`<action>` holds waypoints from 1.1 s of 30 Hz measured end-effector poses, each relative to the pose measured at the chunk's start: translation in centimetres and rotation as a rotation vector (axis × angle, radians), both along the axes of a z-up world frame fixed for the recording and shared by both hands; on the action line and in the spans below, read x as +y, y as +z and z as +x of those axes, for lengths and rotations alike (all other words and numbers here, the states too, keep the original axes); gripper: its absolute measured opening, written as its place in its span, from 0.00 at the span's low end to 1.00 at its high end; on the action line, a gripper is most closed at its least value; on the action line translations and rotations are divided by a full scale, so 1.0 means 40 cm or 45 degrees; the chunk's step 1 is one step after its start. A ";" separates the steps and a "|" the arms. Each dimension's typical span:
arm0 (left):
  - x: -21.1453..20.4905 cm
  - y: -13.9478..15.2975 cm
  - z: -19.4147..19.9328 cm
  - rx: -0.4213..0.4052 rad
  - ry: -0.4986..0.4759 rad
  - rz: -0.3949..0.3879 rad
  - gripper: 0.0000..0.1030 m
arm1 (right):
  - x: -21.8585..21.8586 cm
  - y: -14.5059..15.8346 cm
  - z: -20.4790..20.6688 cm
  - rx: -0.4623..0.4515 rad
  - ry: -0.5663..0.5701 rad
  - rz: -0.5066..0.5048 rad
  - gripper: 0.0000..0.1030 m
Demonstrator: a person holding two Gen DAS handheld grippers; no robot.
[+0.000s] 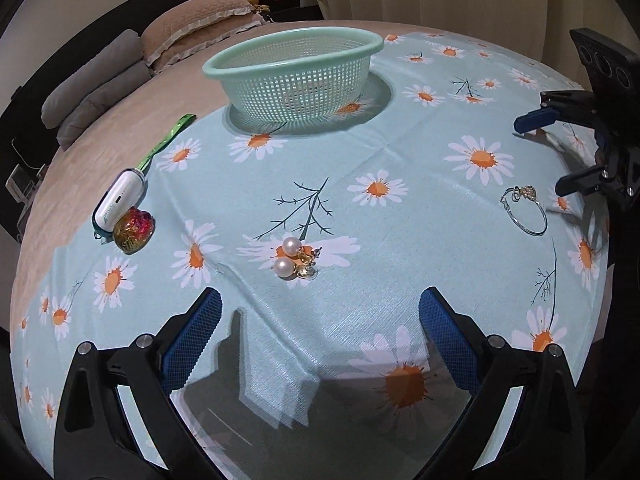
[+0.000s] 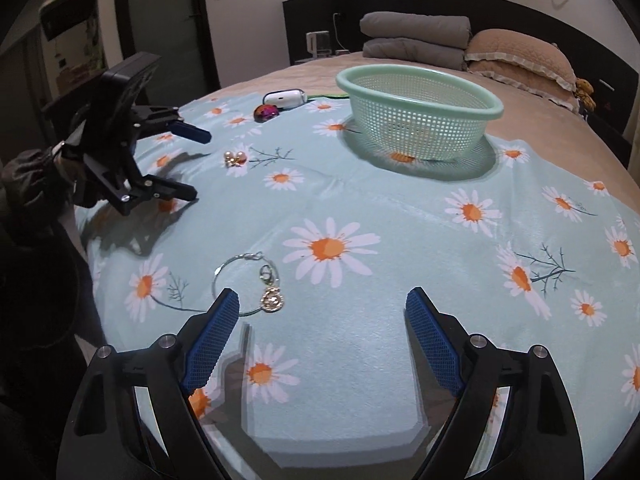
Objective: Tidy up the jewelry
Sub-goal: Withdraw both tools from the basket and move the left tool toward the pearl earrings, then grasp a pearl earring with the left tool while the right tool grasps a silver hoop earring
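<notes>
Left wrist view showed the pearl earrings (image 1: 294, 262) lying side by side on the daisy cloth (image 1: 400, 152), just ahead of the left gripper (image 1: 320, 308), whose jaws stood wide apart, holding nothing. The bracelet (image 2: 250, 284), charm end toward the camera, lay just beside the left fingertip of the right gripper (image 2: 322, 306), equally spread and unladen. Beyond both stood the green mesh basket (image 2: 420, 96), seemingly holding nothing.

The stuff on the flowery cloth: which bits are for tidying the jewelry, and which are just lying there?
For the job:
- pair of white pearl earrings
- thin silver bangle with a gold charm
- pale green plastic mesh basket

Just lying about:
- white oval case
- shiny red-gold round trinket
- green strap
</notes>
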State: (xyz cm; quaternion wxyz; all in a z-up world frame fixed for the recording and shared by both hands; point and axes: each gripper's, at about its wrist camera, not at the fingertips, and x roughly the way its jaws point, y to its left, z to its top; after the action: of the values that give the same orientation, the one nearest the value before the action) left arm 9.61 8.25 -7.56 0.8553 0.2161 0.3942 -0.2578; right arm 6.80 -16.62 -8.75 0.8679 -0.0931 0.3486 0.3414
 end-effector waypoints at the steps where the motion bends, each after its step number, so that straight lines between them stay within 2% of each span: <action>1: 0.000 -0.003 0.001 0.000 -0.004 -0.001 0.94 | 0.003 -0.005 -0.005 0.002 -0.003 0.001 0.77; 3: -0.002 -0.004 0.001 -0.014 -0.010 0.012 0.94 | 0.006 -0.011 -0.006 0.021 -0.021 0.011 0.74; 5: -0.001 0.004 -0.001 -0.041 -0.020 0.004 0.94 | 0.003 -0.012 -0.009 0.004 -0.057 0.025 0.64; 8: 0.006 0.020 -0.001 -0.053 -0.042 -0.067 0.94 | 0.005 -0.018 -0.012 0.004 -0.100 0.039 0.60; 11: 0.003 0.030 0.001 -0.076 -0.053 -0.107 0.94 | 0.020 -0.018 -0.022 -0.011 -0.072 0.042 0.52; 16: -0.007 0.037 0.011 -0.077 -0.075 -0.155 0.94 | 0.049 -0.026 -0.039 -0.026 0.017 0.012 0.46; 21: -0.012 0.023 0.018 -0.017 -0.106 -0.189 0.94 | 0.059 -0.031 -0.039 -0.002 0.081 0.007 0.42; 23: -0.014 0.013 0.025 -0.012 -0.087 -0.163 0.93 | 0.063 -0.032 -0.040 -0.004 0.094 -0.007 0.40; 24: -0.014 0.009 0.028 -0.012 -0.084 -0.153 0.91 | 0.060 -0.030 -0.037 0.005 0.095 0.001 0.37; 26: -0.014 0.006 0.032 -0.005 -0.082 -0.155 0.88 | 0.056 -0.028 -0.027 0.029 0.092 0.005 0.22; 32: -0.019 -0.015 0.055 0.082 -0.059 -0.145 0.84 | 0.057 -0.029 -0.027 0.033 0.102 -0.023 0.18; 33: -0.019 -0.015 0.058 0.089 -0.054 -0.146 0.80 | 0.058 -0.029 -0.026 0.028 0.103 -0.030 0.17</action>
State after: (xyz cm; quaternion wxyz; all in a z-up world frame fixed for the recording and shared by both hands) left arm 11.94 7.49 -8.14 0.8462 0.1660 0.4038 -0.3054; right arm 5.74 -14.31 -9.89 0.8483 -0.1136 0.3582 0.3730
